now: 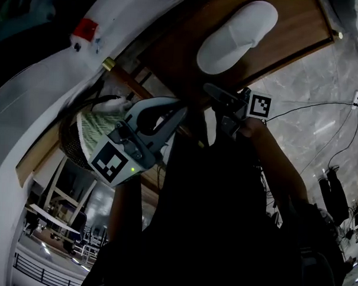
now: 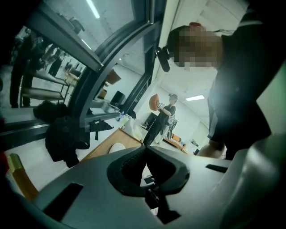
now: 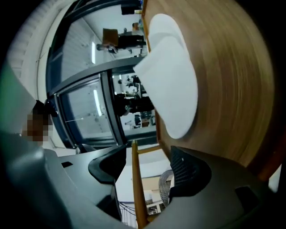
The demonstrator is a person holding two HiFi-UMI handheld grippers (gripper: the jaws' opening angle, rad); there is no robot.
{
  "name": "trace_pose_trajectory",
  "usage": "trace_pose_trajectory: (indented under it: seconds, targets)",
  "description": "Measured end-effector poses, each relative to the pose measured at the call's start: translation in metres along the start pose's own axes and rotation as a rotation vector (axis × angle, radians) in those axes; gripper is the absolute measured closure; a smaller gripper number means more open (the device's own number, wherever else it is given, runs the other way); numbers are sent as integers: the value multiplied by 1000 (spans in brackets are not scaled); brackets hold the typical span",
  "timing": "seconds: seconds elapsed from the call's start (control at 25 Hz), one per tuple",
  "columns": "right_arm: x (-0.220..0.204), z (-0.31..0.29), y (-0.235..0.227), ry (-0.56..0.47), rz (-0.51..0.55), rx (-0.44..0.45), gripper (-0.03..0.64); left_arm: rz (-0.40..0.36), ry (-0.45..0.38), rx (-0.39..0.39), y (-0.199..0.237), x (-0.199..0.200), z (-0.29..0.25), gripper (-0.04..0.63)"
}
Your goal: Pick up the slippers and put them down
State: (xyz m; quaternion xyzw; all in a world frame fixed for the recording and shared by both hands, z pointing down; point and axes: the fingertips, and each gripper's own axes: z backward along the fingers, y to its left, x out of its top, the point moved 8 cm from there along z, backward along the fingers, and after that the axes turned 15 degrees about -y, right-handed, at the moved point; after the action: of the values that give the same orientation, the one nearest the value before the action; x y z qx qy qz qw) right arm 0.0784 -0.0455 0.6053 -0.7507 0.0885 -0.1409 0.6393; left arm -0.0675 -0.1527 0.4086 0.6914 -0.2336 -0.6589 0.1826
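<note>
One white slipper (image 1: pixel 237 35) lies flat on the brown wooden table (image 1: pixel 302 26). My right gripper (image 1: pixel 219 98) hangs just below the table's near edge. In the right gripper view its jaws (image 3: pixel 147 167) stand open with only a wooden table rail (image 3: pixel 136 188) seen between them, and the slipper (image 3: pixel 172 85) rests on the tabletop (image 3: pixel 232 89) beyond the fingertips. My left gripper (image 1: pixel 174 112) is lower and to the left. Its jaws (image 2: pixel 145 150) are shut tip to tip on nothing. Far ahead of them shows the slipper (image 2: pixel 117 147) on the table (image 2: pixel 105 147).
A dark wire basket (image 1: pixel 78 138) with green-and-white stuff inside stands left of the left gripper; it also shows as mesh (image 3: pixel 166 188) under the table. Cables (image 1: pixel 322 116) run over the marbled floor at right. A black bag (image 2: pixel 62 134) and a distant standing person (image 2: pixel 163 116) are ahead.
</note>
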Motion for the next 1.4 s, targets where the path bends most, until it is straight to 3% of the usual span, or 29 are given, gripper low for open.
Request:
trace_pose_trajectory:
  seconds: [0.24,0.52,1.2,1.24,1.28,1.32,1.4]
  targets:
    - [6,-7,-25,-31,-61,-74,350,16,18,-27,15,-3,-11,584]
    - [22,-18,-31,-115,-98,-64,350,19,21,-62,13,2,-19,584]
    - [29,-29,-31,-101,-71,5,359,37,32,-56,8,-9,-11,584]
    - [29,-29,-31,-103,-69,5,387,38,30,-55,8,-9,-11,584]
    - [29,-28,-32,-107,-64,1,501,40,28,-54,8,-10,-11,584]
    - [30,-27,-33,-111,-60,-2,541,41,27,-54,8,-10,-10,584]
    - [29,-26,-35,-114,-63,0,541,43,25,-53,8,-12,-9,584]
